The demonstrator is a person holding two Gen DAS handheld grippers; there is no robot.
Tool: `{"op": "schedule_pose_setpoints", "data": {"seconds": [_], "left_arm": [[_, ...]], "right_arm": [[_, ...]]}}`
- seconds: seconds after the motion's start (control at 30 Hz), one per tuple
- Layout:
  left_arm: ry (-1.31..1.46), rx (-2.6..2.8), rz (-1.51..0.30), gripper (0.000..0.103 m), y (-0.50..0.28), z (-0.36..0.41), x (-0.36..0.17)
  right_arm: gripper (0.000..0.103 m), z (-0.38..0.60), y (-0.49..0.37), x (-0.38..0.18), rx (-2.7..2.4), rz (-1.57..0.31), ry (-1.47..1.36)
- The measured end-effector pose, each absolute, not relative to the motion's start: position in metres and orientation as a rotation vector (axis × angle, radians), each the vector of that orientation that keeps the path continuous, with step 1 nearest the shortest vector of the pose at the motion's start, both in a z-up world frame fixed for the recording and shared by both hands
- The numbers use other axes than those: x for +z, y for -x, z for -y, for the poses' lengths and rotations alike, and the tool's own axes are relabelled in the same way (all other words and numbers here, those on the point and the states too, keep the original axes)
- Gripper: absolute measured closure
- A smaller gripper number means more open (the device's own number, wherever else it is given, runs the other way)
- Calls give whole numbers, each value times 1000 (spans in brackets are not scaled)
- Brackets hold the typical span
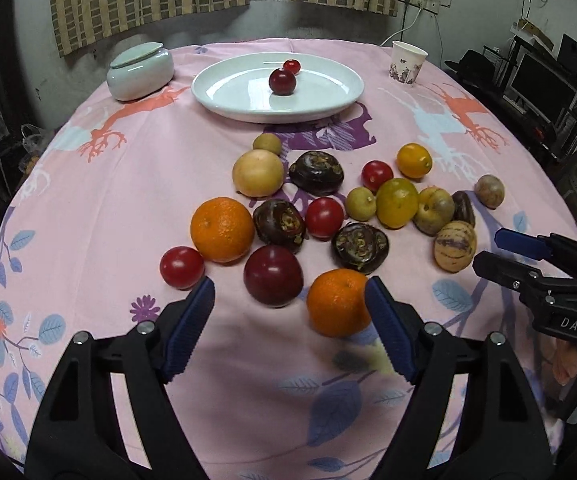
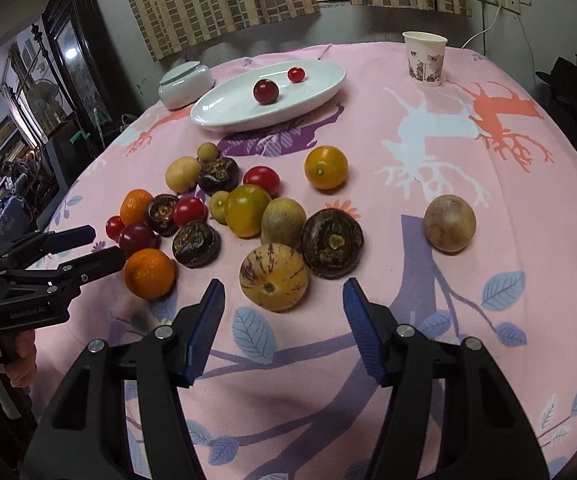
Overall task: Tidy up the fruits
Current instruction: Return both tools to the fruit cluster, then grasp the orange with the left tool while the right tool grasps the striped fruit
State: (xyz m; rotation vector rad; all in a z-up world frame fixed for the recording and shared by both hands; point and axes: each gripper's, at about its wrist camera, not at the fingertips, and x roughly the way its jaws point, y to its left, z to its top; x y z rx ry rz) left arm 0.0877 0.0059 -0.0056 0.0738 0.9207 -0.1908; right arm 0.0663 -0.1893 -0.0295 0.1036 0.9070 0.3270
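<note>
**A:** Your left gripper (image 1: 288, 292) stood spread wide with nothing between its fingers, low over the pink tablecloth (image 1: 100, 208). The nearest orange (image 1: 337, 302) sat just inside its right finger; whether it touched the pad, I couldn't tell. A dark red plum (image 1: 273, 275) lay just ahead, between the fingers' line.

**B:** And your right gripper (image 2: 284, 296) was spread as well, empty, facing the striped melon-like fruit (image 2: 274, 277). That fruit's stem dimple pointed toward your camera, so its long axis ran roughly toward you.

**A:** Where was the rest of the fruit?

**B:** Most lay in a loose cluster mid-table, many touching: a second orange (image 1: 221, 229), red tomatoes, dark water-chestnut-like pieces (image 1: 359, 247) with their rough crowns tilted up toward the near side, and a yellow-green citrus (image 2: 247, 210). A brownish round fruit (image 2: 449, 223) sat well apart on the right.

**A:** You had only two pieces on the white oval plate (image 1: 328, 96): a red plum (image 1: 282, 81) and a small tomato (image 1: 291, 66) just behind it. From the left view the plate's long axis ran left to right.

**B:** Beside it stood a lidded ceramic jar (image 1: 140, 70) on the left and a paper cup (image 1: 407, 63) on the right.
</note>
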Motion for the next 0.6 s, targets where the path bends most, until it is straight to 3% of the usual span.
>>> {"op": "schedule_pose_setpoints", "data": {"seconds": [0.37,0.5,0.6], "left_arm": [[-56,-190,-892,21,-82,-17,-13],[-57,-197,-884,21,-79,-17,-9],[-62,-204,-884,21,-76,-14,-8]], "right_arm": [[41,164,-90,-49,258,-985,-8],[60,161,-97,-53,248,-984,-11],[61,166,-95,-52,250,-981,-38]]}}
